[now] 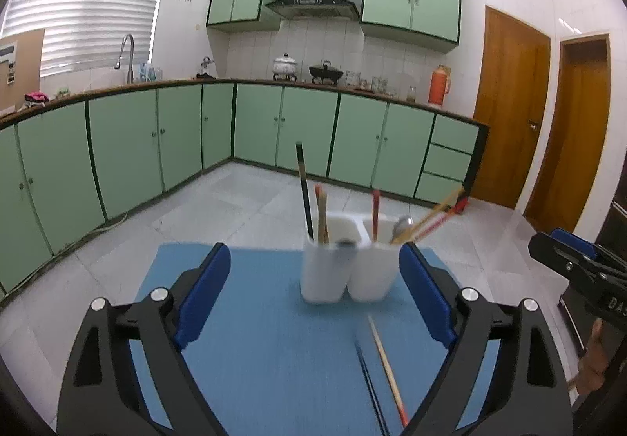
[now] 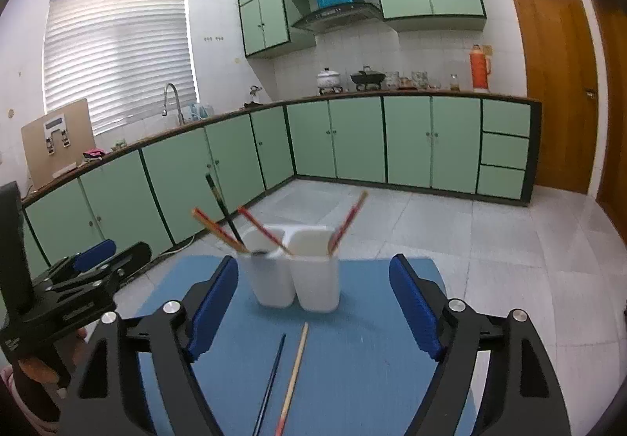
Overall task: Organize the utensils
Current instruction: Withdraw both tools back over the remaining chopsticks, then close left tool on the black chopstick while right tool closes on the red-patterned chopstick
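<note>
A white two-compartment utensil holder stands on a blue mat. Several chopsticks and a spoon stand in it. A dark blue chopstick and a wooden chopstick lie side by side on the mat in front of the holder. My left gripper is open and empty above the mat, short of the holder. My right gripper is open and empty, also facing the holder. Each gripper shows at the edge of the other's view.
The mat lies on a table over a grey tiled floor. Green kitchen cabinets run along the back and left walls. Wooden doors stand at the right. Pots and an orange thermos sit on the far counter.
</note>
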